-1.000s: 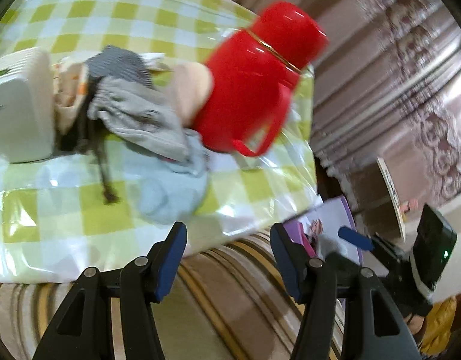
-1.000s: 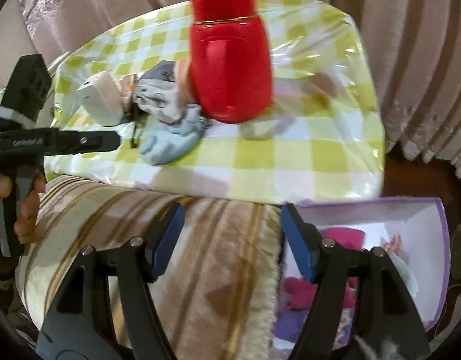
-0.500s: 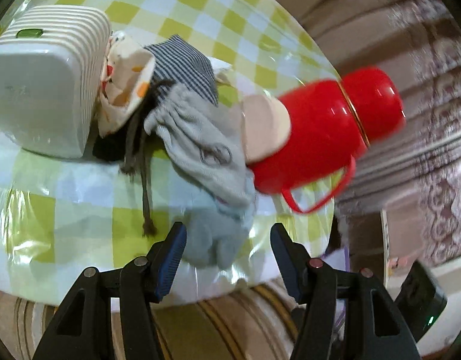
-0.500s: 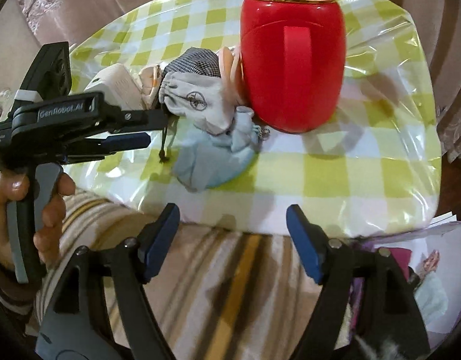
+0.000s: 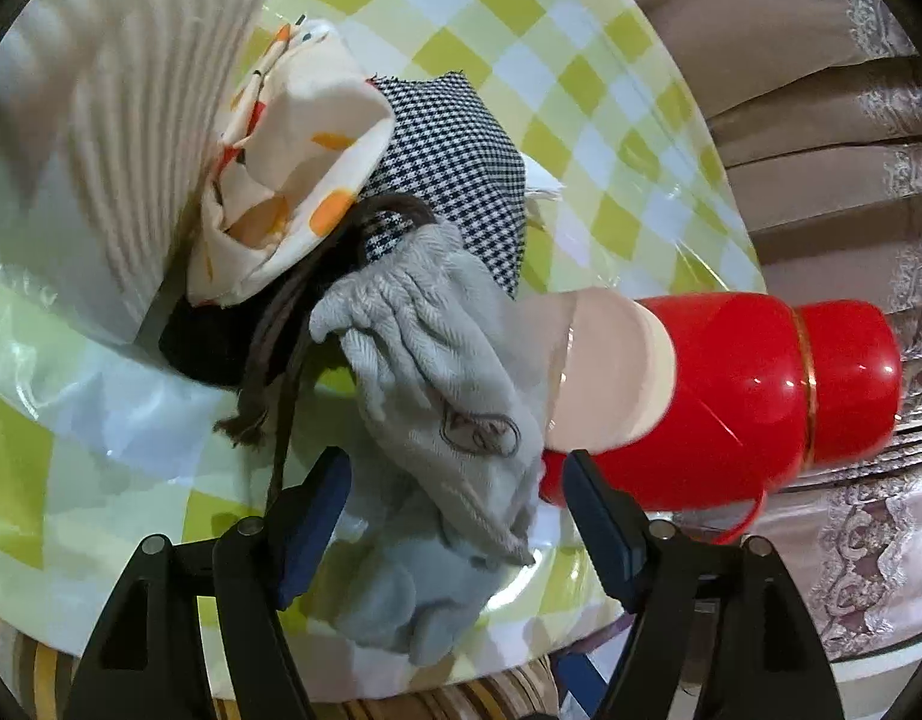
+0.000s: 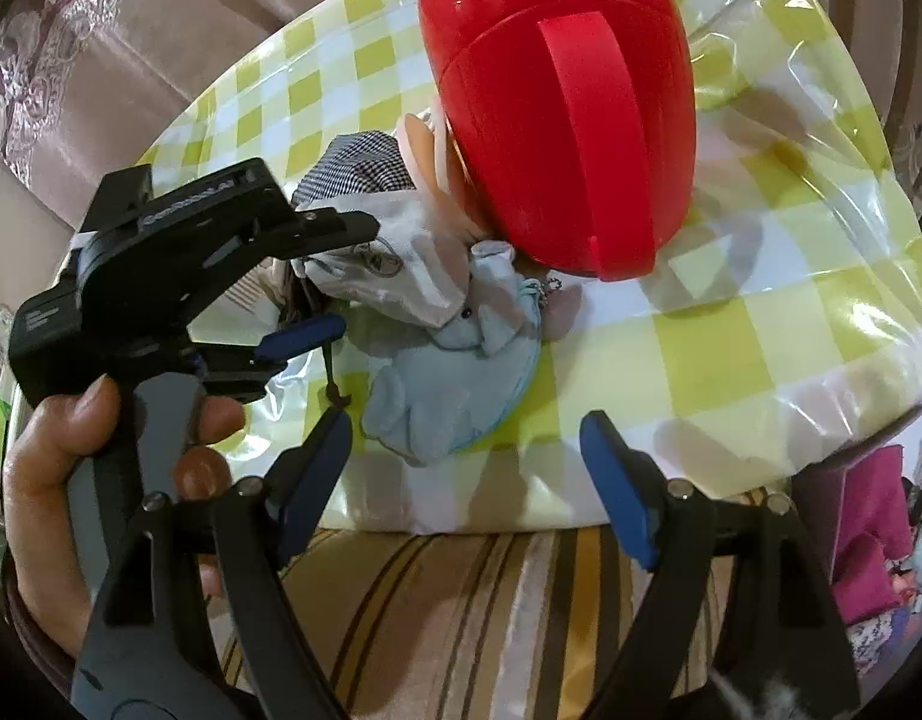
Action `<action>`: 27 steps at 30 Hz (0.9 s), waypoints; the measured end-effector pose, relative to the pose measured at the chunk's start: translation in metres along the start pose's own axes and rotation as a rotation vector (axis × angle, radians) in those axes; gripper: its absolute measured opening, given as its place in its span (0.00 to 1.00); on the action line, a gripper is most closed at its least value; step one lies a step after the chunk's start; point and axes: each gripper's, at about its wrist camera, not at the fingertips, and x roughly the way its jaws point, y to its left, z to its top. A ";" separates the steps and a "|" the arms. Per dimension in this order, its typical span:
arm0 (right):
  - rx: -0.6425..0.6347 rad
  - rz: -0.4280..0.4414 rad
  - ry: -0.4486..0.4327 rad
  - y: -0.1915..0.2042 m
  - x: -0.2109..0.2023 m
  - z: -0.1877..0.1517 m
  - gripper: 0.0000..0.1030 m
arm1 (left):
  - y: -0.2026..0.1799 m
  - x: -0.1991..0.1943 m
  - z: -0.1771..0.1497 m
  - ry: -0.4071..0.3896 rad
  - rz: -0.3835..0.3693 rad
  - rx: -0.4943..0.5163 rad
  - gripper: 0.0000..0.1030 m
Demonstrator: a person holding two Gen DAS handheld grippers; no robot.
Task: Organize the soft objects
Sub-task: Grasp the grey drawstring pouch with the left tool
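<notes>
Straddling grey pouch (image 5: 461, 396) atop blue plush (image 5: 401, 594), near table (image 5: 101, 480) edge: left gripper (image 5: 455, 516), jaws apart. Right gripper (image 6: 467, 480) apart, empty. Risk: snagging brown cord (image 5: 281, 360), nudging red flask (image 5: 749, 396) just right.

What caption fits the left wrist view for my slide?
Open left gripper closing in on grey pouch atop blue plush, beside red flask.

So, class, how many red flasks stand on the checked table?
1. The red flask stands on the checked table, right behind the pile of cloth pouches; none other shows.
</notes>
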 end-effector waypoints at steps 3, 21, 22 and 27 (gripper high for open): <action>0.010 0.005 0.004 -0.001 0.003 0.001 0.79 | -0.004 0.008 0.003 -0.015 0.034 0.003 0.72; 0.133 0.026 -0.006 -0.009 0.014 0.000 0.79 | -0.035 0.022 0.003 -0.052 0.123 0.259 0.11; 0.138 0.027 -0.007 -0.010 0.014 0.000 0.79 | -0.037 0.021 0.002 -0.054 0.122 0.273 0.10; 0.177 0.016 -0.003 -0.007 0.022 0.002 0.79 | -0.043 0.001 -0.005 -0.081 0.090 0.335 0.09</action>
